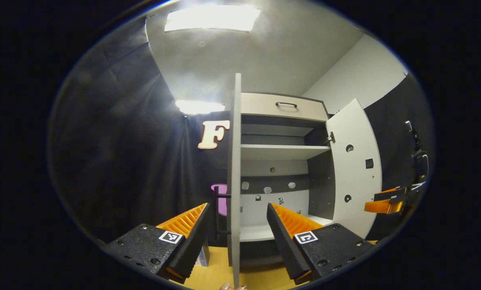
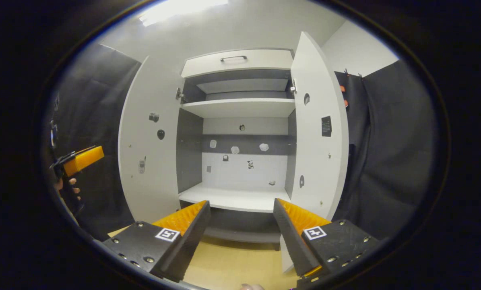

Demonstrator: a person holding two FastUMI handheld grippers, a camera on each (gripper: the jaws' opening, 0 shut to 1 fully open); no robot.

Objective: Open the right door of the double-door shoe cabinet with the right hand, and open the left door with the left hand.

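The shoe cabinet [image 2: 240,106] is white with grey inner walls, and both doors are swung out. In the right gripper view the left door [image 2: 147,133] and the right door [image 2: 318,133] flank the bare shelves. My right gripper [image 2: 240,213] is open, in front of the cabinet's bottom shelf, holding nothing. In the left gripper view the left door [image 1: 235,161] shows edge-on between the spread fingers of my open left gripper [image 1: 237,215]; neither finger presses on it. Its black bar handle [image 1: 217,213] sits just left of the edge. The right door [image 1: 355,173] stands open beyond.
A drawer with a dark handle [image 2: 233,59] tops the cabinet. The other gripper [image 1: 385,203] hangs at the far right of the left gripper view; a hand [image 2: 69,185] holds the one at the left of the right gripper view. Black cloth walls both sides; light wooden floor [image 2: 232,262] below.
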